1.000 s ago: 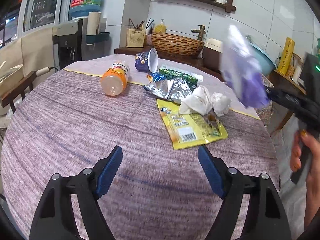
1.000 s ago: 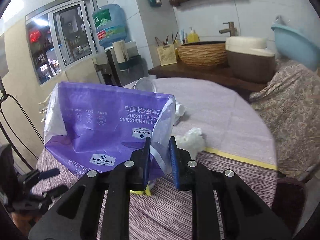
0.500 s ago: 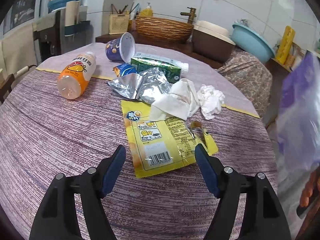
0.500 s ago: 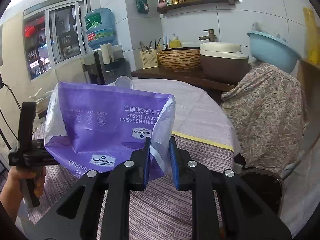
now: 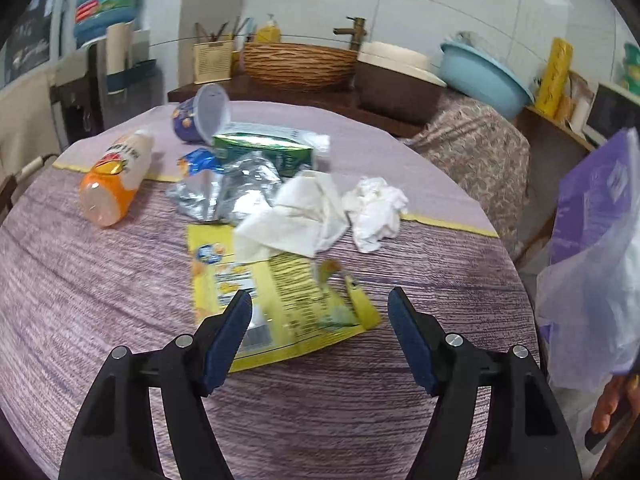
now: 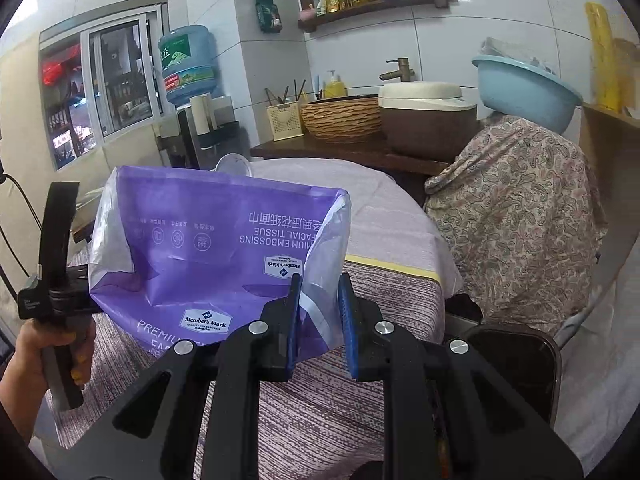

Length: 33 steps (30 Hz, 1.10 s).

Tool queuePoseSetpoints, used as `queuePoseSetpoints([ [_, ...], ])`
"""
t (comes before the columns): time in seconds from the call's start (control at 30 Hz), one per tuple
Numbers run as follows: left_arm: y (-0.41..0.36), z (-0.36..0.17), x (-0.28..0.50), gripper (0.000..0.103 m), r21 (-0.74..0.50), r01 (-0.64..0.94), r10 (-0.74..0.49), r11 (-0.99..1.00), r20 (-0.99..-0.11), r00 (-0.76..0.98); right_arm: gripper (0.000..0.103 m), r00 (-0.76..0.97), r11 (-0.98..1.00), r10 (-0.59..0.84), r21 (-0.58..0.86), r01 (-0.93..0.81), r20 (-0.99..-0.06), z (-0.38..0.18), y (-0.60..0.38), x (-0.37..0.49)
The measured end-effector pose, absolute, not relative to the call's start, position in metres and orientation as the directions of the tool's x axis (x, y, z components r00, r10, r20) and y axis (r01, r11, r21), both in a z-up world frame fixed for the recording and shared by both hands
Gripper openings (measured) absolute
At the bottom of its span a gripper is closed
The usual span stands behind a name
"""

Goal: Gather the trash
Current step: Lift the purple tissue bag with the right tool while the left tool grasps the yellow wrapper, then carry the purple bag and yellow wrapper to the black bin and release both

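Note:
My right gripper point(image 6: 319, 316) is shut on the edge of a purple plastic tissue bag point(image 6: 208, 248), held up beside the round table; the bag also shows at the right of the left wrist view point(image 5: 596, 224). My left gripper point(image 5: 320, 320) is open and empty, low over a flat yellow snack wrapper point(image 5: 280, 296). Beyond it lie a white napkin point(image 5: 296, 216), a crumpled tissue point(image 5: 376, 208), silver foil point(image 5: 224, 192), a green carton point(image 5: 264, 150), an orange bottle point(image 5: 116, 178) on its side and a tipped purple cup point(image 5: 200, 114).
The table has a purple woven cloth point(image 5: 100, 280). Behind it a wooden counter carries a wicker basket point(image 5: 300, 62) and a brown cooker point(image 5: 396, 80). A blue basin point(image 6: 524, 88) sits on a paisley-covered object point(image 6: 516, 216). A dark stool point(image 6: 516, 356) stands by the table's right edge.
My left gripper has moved forward and right, closing in on the yellow wrapper. My right gripper has carried the purple bag back off the table to its right side.

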<state>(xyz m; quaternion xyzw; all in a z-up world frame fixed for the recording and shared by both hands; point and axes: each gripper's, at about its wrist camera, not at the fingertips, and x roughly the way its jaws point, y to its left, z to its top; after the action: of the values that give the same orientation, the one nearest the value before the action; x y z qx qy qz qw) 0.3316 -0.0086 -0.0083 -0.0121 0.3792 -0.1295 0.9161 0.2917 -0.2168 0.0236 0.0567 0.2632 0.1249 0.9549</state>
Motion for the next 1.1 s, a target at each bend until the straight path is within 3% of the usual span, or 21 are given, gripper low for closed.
queuePoseSetpoints([
  [0.2,-0.041,-0.028,0.353,0.068,-0.058,0.246,-0.208,0.967,-0.737,0.643,0.019,0.840,0.966,0.242,0.200,-0.163,-0.486,0.021,-0.241,0.281],
  [0.3,-0.046,-0.040,0.363,0.047,0.023,0.204,-0.114,0.979,-0.767,0.631,0.019,0.838,0.964,0.240,0.223,-0.146,-0.490,0.018,-0.252,0.276],
  [0.37,-0.041,-0.039,0.364,0.033,0.014,0.189,-0.110,0.982,-0.767,0.632,0.019,0.840,0.964,0.233,0.231,-0.133,-0.490,0.016,-0.259,0.271],
  [0.47,-0.029,-0.039,0.363,0.020,-0.012,0.167,-0.117,0.986,-0.766,0.632,0.019,0.845,0.967,0.216,0.230,-0.114,-0.489,0.012,-0.267,0.264],
  [0.8,-0.006,-0.019,0.312,0.003,-0.140,0.188,-0.229,0.972,-0.734,0.639,0.019,0.848,0.963,0.219,0.249,-0.107,-0.483,0.002,-0.275,0.246],
  [1.1,0.000,0.014,0.211,0.003,-0.203,0.257,-0.328,0.945,-0.598,0.731,0.019,0.854,0.963,0.217,0.249,-0.107,-0.472,-0.007,-0.274,0.221],
])
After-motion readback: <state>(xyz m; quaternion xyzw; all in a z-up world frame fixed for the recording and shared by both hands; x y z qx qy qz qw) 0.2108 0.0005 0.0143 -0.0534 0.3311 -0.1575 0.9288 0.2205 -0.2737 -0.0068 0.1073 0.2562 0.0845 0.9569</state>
